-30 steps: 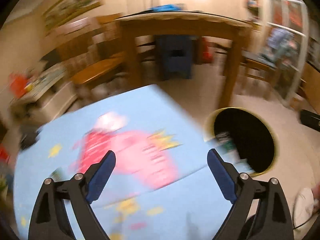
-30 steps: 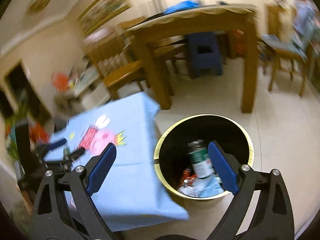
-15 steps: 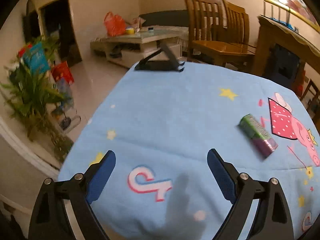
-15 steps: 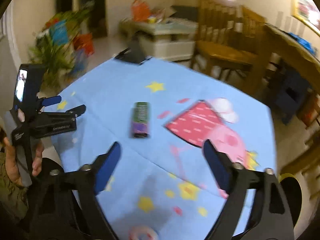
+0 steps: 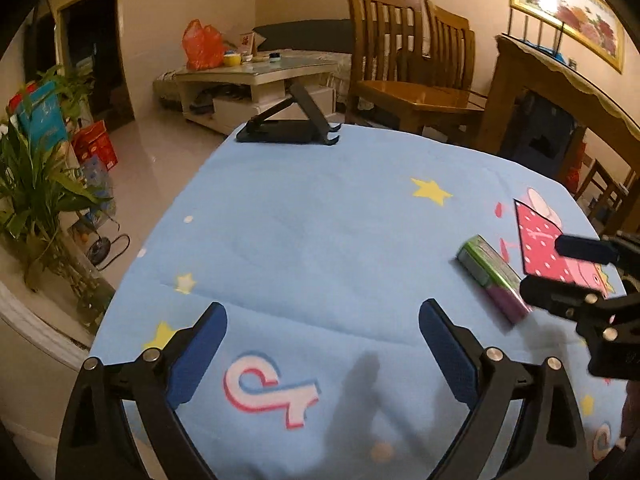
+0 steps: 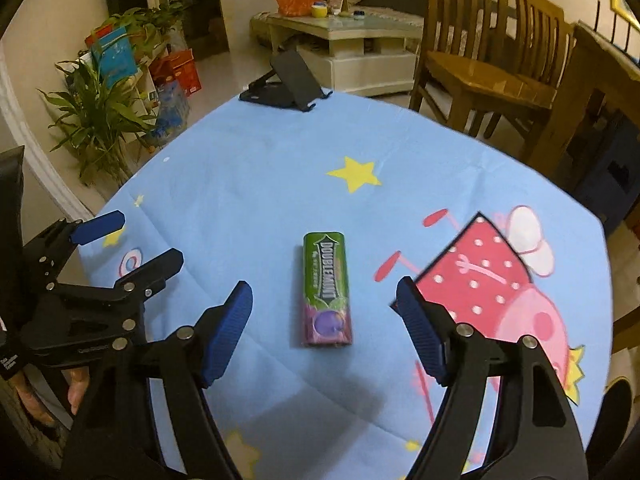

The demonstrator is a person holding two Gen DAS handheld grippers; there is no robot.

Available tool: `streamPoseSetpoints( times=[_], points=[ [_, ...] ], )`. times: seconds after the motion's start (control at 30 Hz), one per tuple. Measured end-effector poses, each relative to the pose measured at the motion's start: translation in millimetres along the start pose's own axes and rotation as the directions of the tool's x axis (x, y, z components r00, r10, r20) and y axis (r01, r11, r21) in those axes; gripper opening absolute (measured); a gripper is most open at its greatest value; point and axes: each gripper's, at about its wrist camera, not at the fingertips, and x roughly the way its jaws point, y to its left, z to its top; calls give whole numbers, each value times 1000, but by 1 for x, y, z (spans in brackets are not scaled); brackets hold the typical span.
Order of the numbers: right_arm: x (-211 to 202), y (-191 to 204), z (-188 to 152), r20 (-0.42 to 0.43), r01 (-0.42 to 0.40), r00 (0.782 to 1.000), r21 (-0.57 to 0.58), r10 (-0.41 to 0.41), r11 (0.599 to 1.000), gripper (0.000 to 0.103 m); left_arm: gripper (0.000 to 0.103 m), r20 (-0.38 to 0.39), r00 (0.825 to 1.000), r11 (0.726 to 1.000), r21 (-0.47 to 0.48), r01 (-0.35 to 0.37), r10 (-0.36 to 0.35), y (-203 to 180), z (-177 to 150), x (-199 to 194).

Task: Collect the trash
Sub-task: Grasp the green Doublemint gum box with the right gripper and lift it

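Your right gripper (image 6: 324, 316) is straddling the gum pack (image 6: 327, 290), jaws narrowing, untouched; pack lying lengthwise away; left gripper (image 5: 322, 344) gaping, farther.

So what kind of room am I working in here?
Most likely a home living and dining room: wooden dining chairs by a wooden table, a low coffee table with household clutter, a potted plant, and framed pictures on the walls.
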Motion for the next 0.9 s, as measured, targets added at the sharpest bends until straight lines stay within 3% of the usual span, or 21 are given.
streamPoseSetpoints(
  times=[0.2,0.23,0.27,0.33,0.43,0.6,0.63,0.7,0.77,0.83,0.9],
  points=[
    [45,3,-1,-115,4,993,-11,-5,1000,45,93,8,1000,1000,-22,5,-5,6,-2,0],
    [45,3,-4,-101,10,995,-20,-12,1000,42,93,6,1000,1000,-17,8,-8,5,-3,0],
    [46,4,-7,-104,24,994,-29,-27,999,31,93,-1,1000,1000,-12,15,-15,4,-3,2],
    [43,-2,-12,-113,19,993,-3,-19,1000,31,89,-23,998,999,-3,52,-52,1,-4,6],
    [22,-25,-22,-80,28,996,59,-24,998,31,63,-84,989,992,18,123,-121,-8,-5,17],
    [-50,-78,-32,54,-31,998,192,21,981,31,54,-116,982,982,105,158,-146,-40,-11,15],
    [-69,-86,-34,93,-38,996,203,20,978,31,49,-124,978,975,122,184,-169,-51,-13,13],
    [-104,-102,-40,160,-45,987,231,8,972,31,42,-141,967,953,188,237,-213,-84,-18,9],
    [-137,-128,-53,221,-49,975,280,-14,959,31,27,-171,954,922,259,287,-248,-124,-24,7],
    [-163,-155,-69,252,-51,967,331,-36,942,31,21,-177,940,878,340,337,-292,-171,-32,-2],
    [-184,-183,-93,263,-31,962,382,-76,924,31,9,-211,910,816,405,413,-356,-221,-40,-12]
  ],
)
